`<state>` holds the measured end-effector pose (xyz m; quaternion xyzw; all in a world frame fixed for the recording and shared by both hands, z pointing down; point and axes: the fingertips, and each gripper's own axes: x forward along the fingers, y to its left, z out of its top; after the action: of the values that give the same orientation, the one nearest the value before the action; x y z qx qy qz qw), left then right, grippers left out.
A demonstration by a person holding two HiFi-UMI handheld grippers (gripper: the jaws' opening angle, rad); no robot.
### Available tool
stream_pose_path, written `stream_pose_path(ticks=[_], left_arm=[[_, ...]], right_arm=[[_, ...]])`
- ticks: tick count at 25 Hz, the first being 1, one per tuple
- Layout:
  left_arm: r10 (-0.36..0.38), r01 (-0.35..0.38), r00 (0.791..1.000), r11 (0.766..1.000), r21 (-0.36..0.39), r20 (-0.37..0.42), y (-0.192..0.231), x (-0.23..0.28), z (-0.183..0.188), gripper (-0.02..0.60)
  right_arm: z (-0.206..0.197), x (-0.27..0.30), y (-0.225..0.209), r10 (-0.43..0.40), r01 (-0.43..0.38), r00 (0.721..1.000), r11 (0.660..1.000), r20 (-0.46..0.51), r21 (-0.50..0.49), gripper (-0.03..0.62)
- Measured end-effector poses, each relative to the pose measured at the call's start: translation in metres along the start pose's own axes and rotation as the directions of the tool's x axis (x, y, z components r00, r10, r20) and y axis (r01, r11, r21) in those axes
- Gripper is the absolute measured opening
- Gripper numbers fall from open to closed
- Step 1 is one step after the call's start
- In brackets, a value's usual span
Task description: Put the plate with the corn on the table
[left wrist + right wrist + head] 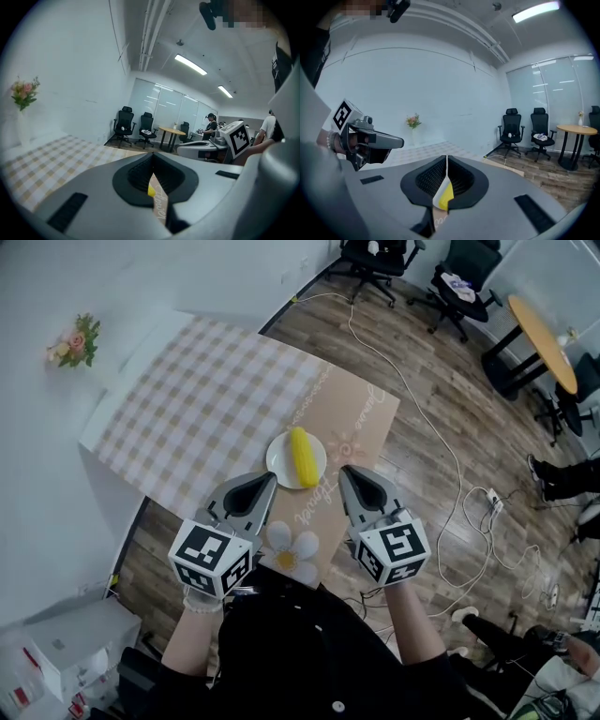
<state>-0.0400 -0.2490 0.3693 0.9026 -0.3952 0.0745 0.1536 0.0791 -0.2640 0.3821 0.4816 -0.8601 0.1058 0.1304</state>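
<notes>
Apparently the plate (278, 463) already rests on the desk (187, 413), on the brown printed end of the cloth (361, 413), about in the middle of the head view. The corn (302, 456) lies on it with its long axis running nearly up and down in the frame, away from the person, and its lower end leans a little to the right. The two claws stand just below the plate in the picture, one at each side. The tip of the left claw (271, 480) is just beside the lower left rim. The right claw (345, 472) is near the right rim but a little apart, so the left one looks slightly nearer. Both claws are clenched and grasp nothing. In each gripper view the jaws are pressed together, and only a slit under them shows some yellow corn well beneath, so I judge that both claws are higher than the plate. To take the plate again, they would need to open and descend forward to the rim on both sides, across the axis of the corn.
</notes>
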Motion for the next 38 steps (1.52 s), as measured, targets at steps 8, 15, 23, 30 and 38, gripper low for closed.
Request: stream_pose_path(ticks=[8,15,23,30,38], left_arm=[[0.009,-0.008,1.000,0.981,0.196,-0.004,-0.044,0.004,0.011,0.014],[0.001,-0.002,1.000,0.978,0.206,0.005,-0.020,-0.016,0.020,0.014],[0.008,-0.014,1.000,0.979,0.203,0.027,-0.041,-0.013,0.021,0.014],[0.021,-0.025,1.000,0.982,0.187,0.021,-0.049,0.001,0.034,0.014],[0.029,-0.033,0.999,0.980,0.197,0.024,-0.044,-0.011,0.029,0.014]], right_arm=[[0.021,-0.036,-0.014,0.021,-0.018,0.998,0.999,0.062,-0.050,0.046],[0.041,-0.019,0.012,0.022,-0.017,0.996,0.998,0.081,-0.067,0.044],[0.031,-0.038,0.008,0.037,-0.031,0.997,0.996,0.071,-0.084,0.043],[0.034,-0.037,-0.007,0.034,-0.028,0.997,0.997,0.072,-0.074,0.043],[0.030,-0.045,0.003,0.023,-0.017,0.998,0.995,0.063,-0.099,0.041]])
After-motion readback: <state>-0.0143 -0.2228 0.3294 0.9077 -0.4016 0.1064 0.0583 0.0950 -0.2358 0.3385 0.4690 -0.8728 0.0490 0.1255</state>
